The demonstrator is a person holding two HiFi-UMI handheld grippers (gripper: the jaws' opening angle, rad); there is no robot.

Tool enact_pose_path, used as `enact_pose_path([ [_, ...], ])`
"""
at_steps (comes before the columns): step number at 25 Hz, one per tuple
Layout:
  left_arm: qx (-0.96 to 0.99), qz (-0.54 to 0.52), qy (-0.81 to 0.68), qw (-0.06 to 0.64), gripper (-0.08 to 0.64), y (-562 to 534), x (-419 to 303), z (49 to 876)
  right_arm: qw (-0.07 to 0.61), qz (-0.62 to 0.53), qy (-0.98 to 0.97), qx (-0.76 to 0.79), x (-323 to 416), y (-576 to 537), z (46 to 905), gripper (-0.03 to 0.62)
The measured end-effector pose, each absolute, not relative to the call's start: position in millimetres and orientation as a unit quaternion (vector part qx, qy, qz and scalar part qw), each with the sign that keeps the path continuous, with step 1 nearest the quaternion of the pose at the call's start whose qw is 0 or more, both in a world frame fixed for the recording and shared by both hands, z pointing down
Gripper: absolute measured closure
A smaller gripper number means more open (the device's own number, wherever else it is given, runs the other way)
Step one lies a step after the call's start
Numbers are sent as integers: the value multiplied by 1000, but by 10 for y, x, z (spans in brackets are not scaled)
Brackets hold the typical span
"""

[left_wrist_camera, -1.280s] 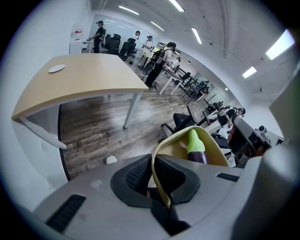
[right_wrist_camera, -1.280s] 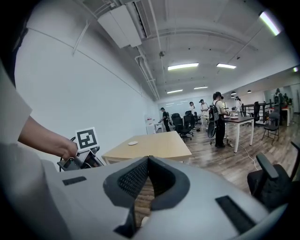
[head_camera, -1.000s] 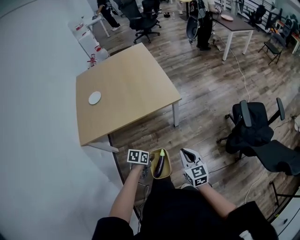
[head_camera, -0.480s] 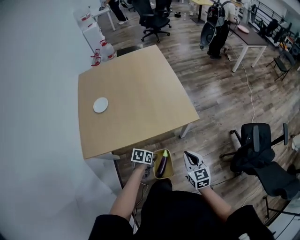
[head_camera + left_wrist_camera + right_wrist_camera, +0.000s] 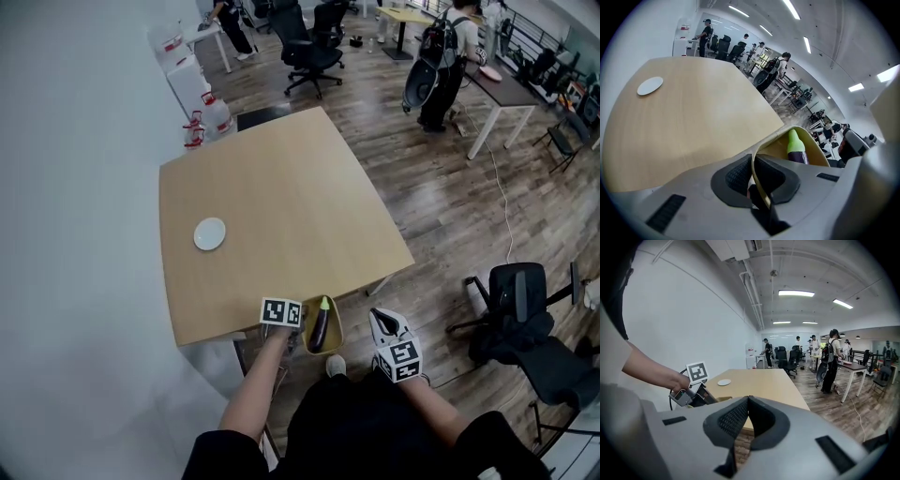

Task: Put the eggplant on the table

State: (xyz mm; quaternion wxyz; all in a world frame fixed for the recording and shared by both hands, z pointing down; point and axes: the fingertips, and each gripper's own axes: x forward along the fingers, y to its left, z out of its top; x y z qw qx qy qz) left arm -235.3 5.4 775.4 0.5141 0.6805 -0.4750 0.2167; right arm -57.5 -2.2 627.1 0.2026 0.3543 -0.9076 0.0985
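Carried nearer one wooden table [image 5: 281, 216], one yellow bowl [image 5: 774, 151] sat clamped by left gripper [image 5: 753, 174], one glossy eggplant [image 5: 796, 149] beyond its fingers [image 5: 736, 177]; right gripper [image 5: 747, 417] closed, empty.

You face a light wooden surface [image 5: 300, 187] standing on plank floor [image 5: 441, 216]; a white plate [image 5: 209, 233] lies near its left edge.

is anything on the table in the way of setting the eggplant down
Nothing visible. The eggplant lies in a yellow bowl that the left tool grips by its rim, at the table's near edge. The table holds only a small white disc, off to the left.
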Motion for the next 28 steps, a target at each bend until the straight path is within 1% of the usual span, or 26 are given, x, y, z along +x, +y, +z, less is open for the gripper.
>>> enact_pose_path([
  [4, 674, 210, -497, 505, 532, -94, -2521, 7753, 199, 99, -909, 353, -681, -171, 6297, 534],
  [11, 667, 212, -496, 513, 532, -394, -2564, 7802, 192, 106, -910, 351, -784, -563, 6340, 534],
  [28, 660, 260, -486, 510, 532, -2338, -2458, 7840, 156, 134, -904, 374, -758, -2532, 6426, 534],
])
